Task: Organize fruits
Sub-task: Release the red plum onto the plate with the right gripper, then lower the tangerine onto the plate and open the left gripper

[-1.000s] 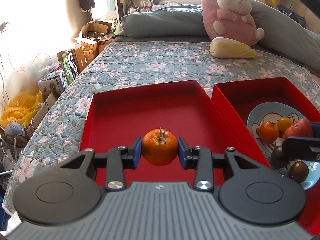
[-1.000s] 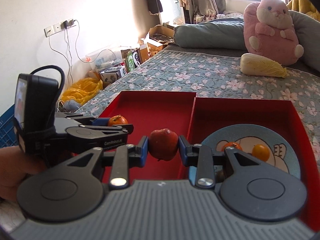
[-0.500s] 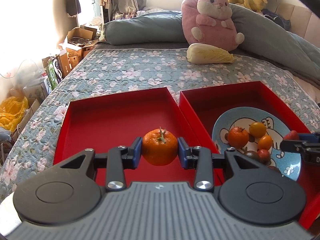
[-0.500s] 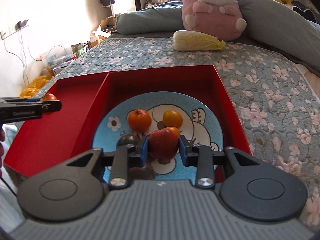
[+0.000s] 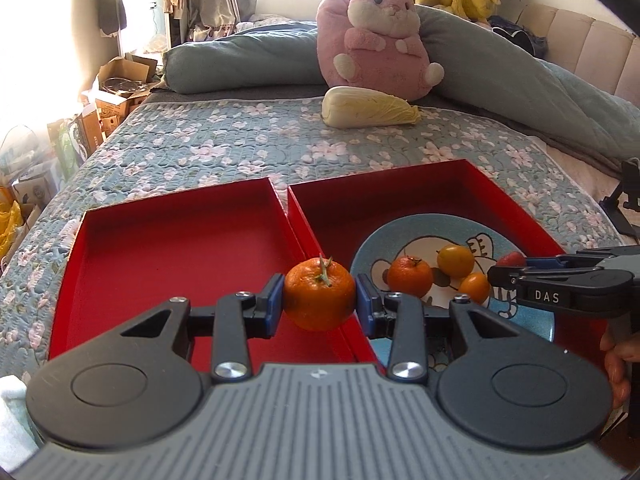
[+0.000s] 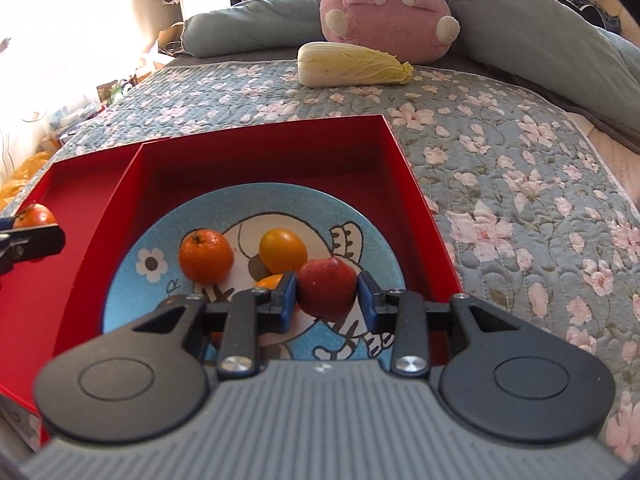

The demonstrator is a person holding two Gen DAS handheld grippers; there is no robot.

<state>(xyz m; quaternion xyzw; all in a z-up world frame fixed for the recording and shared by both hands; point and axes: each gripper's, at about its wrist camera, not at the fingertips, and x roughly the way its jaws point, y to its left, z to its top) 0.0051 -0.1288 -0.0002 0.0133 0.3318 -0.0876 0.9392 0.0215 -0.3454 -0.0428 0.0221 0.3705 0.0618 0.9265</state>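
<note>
My left gripper (image 5: pixel 320 305) is shut on a stemmed orange (image 5: pixel 320 294), which hangs over the wall between the two red trays (image 5: pixel 160 248). The right tray (image 6: pixel 256 156) holds a blue cartoon plate (image 6: pixel 132 300) with an orange (image 6: pixel 206 256), a yellow tomato (image 6: pixel 283 250) and a small orange fruit (image 6: pixel 270 280) half hidden. My right gripper (image 6: pixel 327 298) is low over the plate with a red fruit (image 6: pixel 328 286) between its pads. Its jaws are opening, and the pads still sit against the fruit's sides. The left wrist view shows this gripper (image 5: pixel 506 270) side-on at the right.
The trays lie on a floral quilt (image 5: pixel 224 148). A napa cabbage (image 5: pixel 368 112), a pink plush (image 5: pixel 376 40) and grey-blue pillows (image 5: pixel 240 60) sit behind them. Cardboard boxes (image 5: pixel 112 96) stand by the bed's left side. A hand (image 5: pixel 618 364) grips the right tool.
My right gripper swung right from over the left tray and dropped low over the plate with the red fruit. My left gripper carried the orange right, from mid left tray to the divider.
</note>
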